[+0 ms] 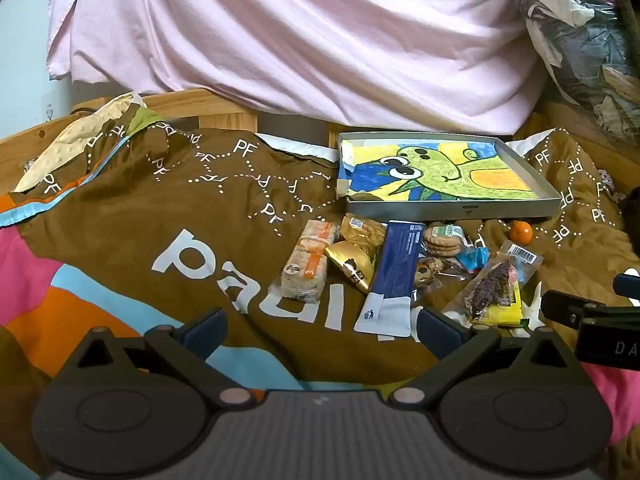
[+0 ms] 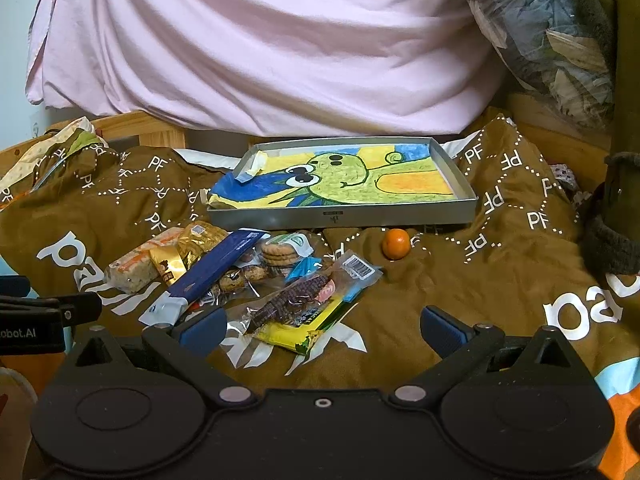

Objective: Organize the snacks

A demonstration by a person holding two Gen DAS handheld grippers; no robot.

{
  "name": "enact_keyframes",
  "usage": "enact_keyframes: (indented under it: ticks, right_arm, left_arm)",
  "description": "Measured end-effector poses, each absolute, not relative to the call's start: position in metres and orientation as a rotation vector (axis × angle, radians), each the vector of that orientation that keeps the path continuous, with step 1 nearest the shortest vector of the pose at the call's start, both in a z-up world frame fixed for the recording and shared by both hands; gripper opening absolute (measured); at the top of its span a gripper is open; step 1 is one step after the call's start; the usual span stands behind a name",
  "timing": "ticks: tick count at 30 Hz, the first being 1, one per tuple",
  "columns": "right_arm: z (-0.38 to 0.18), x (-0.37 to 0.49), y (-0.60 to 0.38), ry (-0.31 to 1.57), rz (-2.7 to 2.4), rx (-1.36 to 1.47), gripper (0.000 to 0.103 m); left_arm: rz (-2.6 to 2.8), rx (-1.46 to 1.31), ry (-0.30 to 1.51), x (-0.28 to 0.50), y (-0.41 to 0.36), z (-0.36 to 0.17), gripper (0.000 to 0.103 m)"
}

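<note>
I have both claws hovering low over a bed covered with a brown printed blanket (image 1: 224,208), and both are released, their blue-padded fingers spread wide with nothing between them. Ahead of my left claw (image 1: 320,326) and a little to its right lies the heap of snacks: a wrapped oat bar (image 1: 306,262) nearest the middle, a gold wrapper (image 1: 352,266) touching it, a crinkled golden packet (image 1: 362,232) just behind, and a long blue packet (image 1: 394,276) whose white end reaches almost to the claw's right finger (image 1: 438,326). Beyond the blue packet sits a stack of round biscuits (image 1: 440,240) in clear wrap, and further right a clear pack holding a dark chocolate-coloured piece (image 1: 494,290) rests on a yellow packet (image 1: 502,312). From my right claw (image 2: 322,326), the same heap spreads ahead and to the left, with the yellow packet (image 2: 296,330) closest, just ahead of the open gap and near the left finger (image 2: 200,328). A small orange fruit (image 2: 396,244) sits apart from the pile, ahead and slightly right of this claw. Farther ahead, past all the snacks, lies a shallow grey tray (image 2: 340,218) lined with a bright cartoon drawing; no snack is inside it. Behind the tray hangs a pink sheet (image 2: 260,40). At the left edge of the right view I can see part of the other claw's body.
</note>
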State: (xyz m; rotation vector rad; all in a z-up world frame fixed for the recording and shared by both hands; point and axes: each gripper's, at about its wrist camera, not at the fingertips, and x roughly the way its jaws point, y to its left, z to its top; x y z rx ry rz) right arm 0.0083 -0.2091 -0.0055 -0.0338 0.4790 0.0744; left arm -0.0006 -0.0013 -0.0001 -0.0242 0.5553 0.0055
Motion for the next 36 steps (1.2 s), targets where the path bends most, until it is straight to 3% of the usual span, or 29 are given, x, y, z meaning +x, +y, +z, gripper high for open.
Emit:
enact_keyframes:
  ticks: [36]
  right_arm:
    - [-0.0093,0.0112,-0.2089,0.503,0.076,-0.033,0.102]
  left_arm:
    - [0.009,-0.031,0.579,0.0003,0.0007,-0.0068,0.103]
